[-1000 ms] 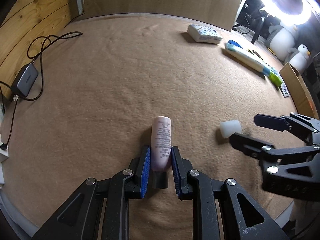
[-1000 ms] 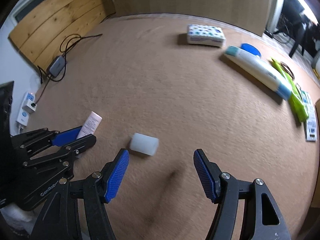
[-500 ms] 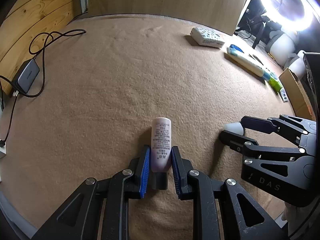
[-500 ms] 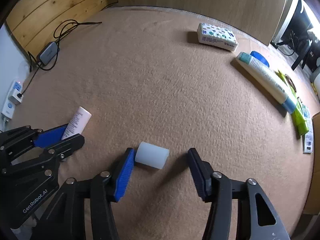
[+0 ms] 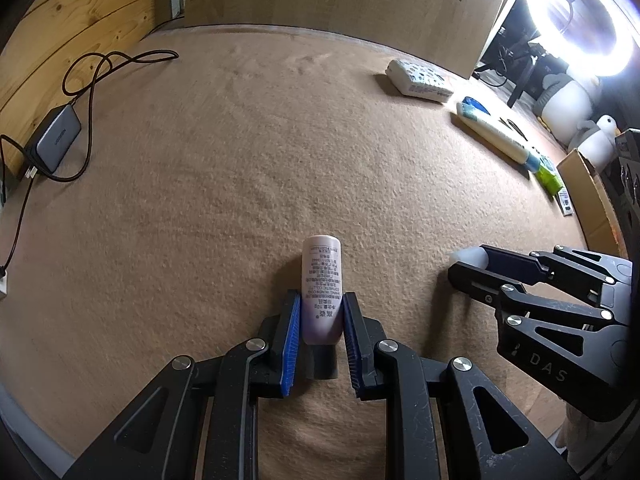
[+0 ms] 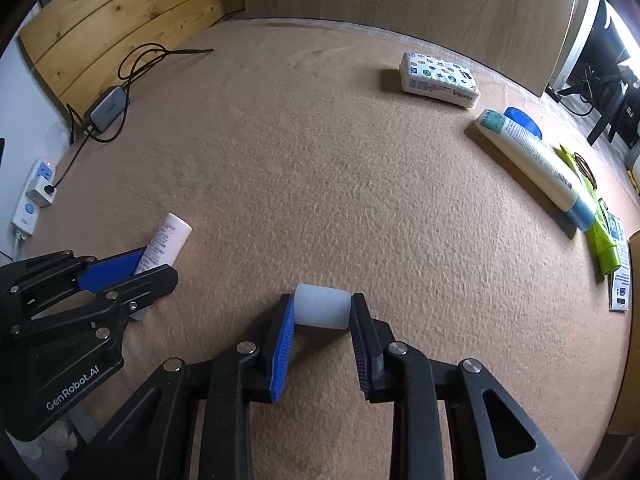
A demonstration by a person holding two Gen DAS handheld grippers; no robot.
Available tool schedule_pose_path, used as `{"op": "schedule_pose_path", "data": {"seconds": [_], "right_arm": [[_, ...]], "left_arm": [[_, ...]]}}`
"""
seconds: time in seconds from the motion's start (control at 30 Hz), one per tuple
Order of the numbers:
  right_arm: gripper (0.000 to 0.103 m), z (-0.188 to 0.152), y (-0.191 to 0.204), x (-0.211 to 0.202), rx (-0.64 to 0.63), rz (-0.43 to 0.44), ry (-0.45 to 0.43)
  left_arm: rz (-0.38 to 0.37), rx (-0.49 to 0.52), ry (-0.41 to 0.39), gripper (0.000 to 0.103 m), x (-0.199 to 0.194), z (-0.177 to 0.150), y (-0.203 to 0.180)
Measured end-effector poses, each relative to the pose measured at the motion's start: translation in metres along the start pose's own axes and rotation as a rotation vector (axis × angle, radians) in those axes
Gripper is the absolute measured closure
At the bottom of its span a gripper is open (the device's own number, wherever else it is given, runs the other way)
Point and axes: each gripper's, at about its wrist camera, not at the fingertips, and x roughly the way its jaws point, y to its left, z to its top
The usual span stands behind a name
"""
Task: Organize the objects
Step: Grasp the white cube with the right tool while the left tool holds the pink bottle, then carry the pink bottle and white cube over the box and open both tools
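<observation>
My left gripper is shut on a small pale pink tube that points away from me, just above the tan cloth. The tube also shows in the right wrist view, between the left gripper's fingers. My right gripper is shut on a white translucent cap, held crosswise at the fingertips. In the left wrist view the right gripper sits at the right with the cap showing at its tips.
A tissue pack, a blue lid, a long white tube and green packets lie along the far right. A charger with cable and a power strip sit at the left edge. A cardboard box stands right.
My right gripper moved forward around the white cap and closed on it. My left gripper kept its hold on the pink tube.
</observation>
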Motion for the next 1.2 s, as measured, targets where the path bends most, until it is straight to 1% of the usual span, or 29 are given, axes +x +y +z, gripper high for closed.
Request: {"op": "schedule_pose_path", "data": {"seconds": [0.33,0.57,0.7,0.9,1.13,1.2], "right_arm": [[0.079,-0.005,-0.014,-0.016,0.026,0.023,-0.03],[0.079,-0.008,-0.037,-0.038,0.061,0.029,-0.073],[0.079,-0.01,-0.063,-0.055,0.094,0.022,-0.101],[0.079,-0.014,-0.118,-0.09,0.153,-0.015,-0.159],[0.079,-0.029,-0.193,-0.124,0.222,-0.073,-0.207],[0.079,-0.034,-0.214,-0.131,0.238,-0.09,-0.214]], "left_arm": [[-0.018,-0.005,-0.007,0.081,-0.006,0.002,-0.01],[-0.033,0.039,-0.03,0.081,-0.018,0.013,-0.042],[-0.06,0.074,-0.043,0.081,-0.021,0.024,-0.072],[-0.096,0.132,-0.059,0.081,-0.02,0.041,-0.129],[-0.155,0.212,-0.066,0.081,-0.013,0.058,-0.213],[-0.172,0.241,-0.073,0.081,-0.011,0.065,-0.243]]}}
